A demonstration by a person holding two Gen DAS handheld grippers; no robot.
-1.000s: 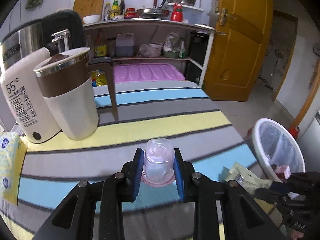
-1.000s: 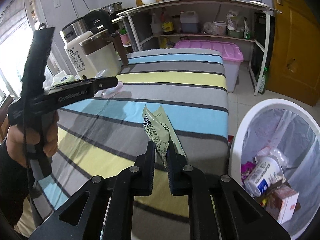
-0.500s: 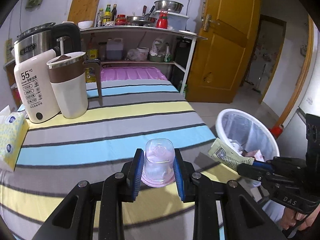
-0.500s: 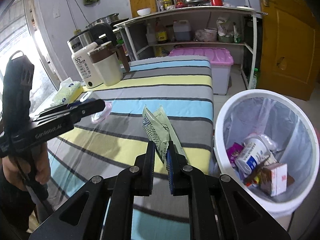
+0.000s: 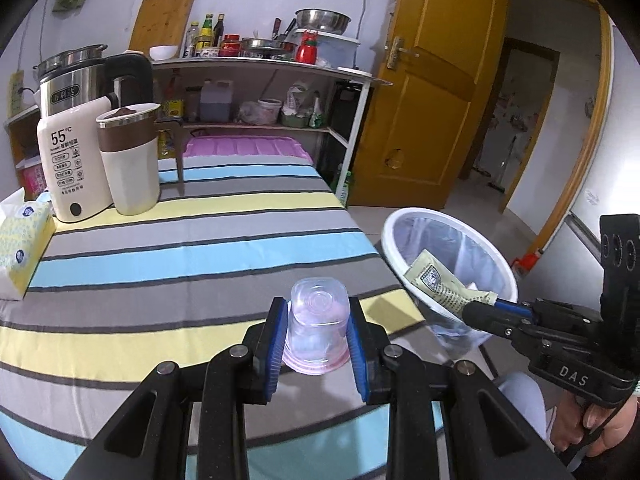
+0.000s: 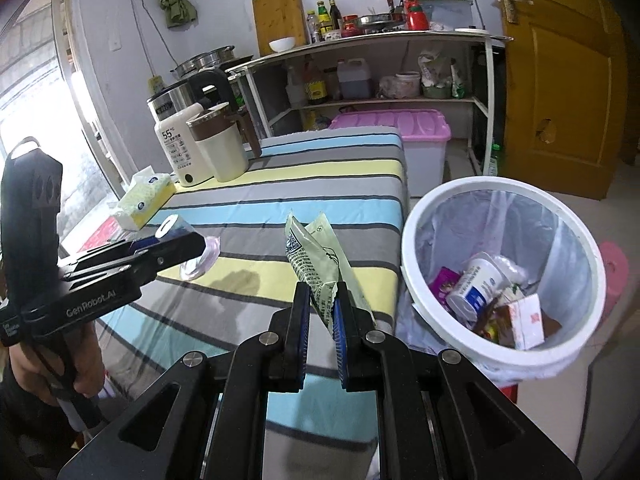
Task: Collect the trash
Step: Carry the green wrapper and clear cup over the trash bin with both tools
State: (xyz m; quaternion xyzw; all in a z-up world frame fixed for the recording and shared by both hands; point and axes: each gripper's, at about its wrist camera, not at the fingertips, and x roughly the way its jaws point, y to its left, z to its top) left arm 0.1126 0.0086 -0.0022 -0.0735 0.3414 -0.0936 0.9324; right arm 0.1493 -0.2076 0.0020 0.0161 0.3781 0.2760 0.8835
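Left tool (image 5: 317, 340) tilted forward and downward over the striped bench (image 5: 168, 248), pads pinching a clear plastic cup (image 5: 316, 326) held upside down, base facing the camera, pink rim toward the tool body. Seen from the right wrist view as a black pistol-grip frame (image 6: 178, 246) pointing rightward above the cloth, gripped from below by a hand (image 6: 48, 372) at the left edge

Right tool (image 6: 322, 312) likewise angled downward, pads pressed together on the lower corner of a pale green printed wrapper (image 6: 310, 258), which stands up and leans away over the near edge of the bench. In the left wrist view, wrapper (image 5: 440, 286) carried over the near rim of the white bin (image 5: 404, 216), just beside the bench corner. Bin lined with a clear bag, holding a white bottle (image 6: 476, 284) and a small carton (image 6: 524, 322)

Kettle (image 5: 72, 168), mug (image 5: 130, 158) and tissue pack (image 5: 22, 248) upright at the far left of the bench
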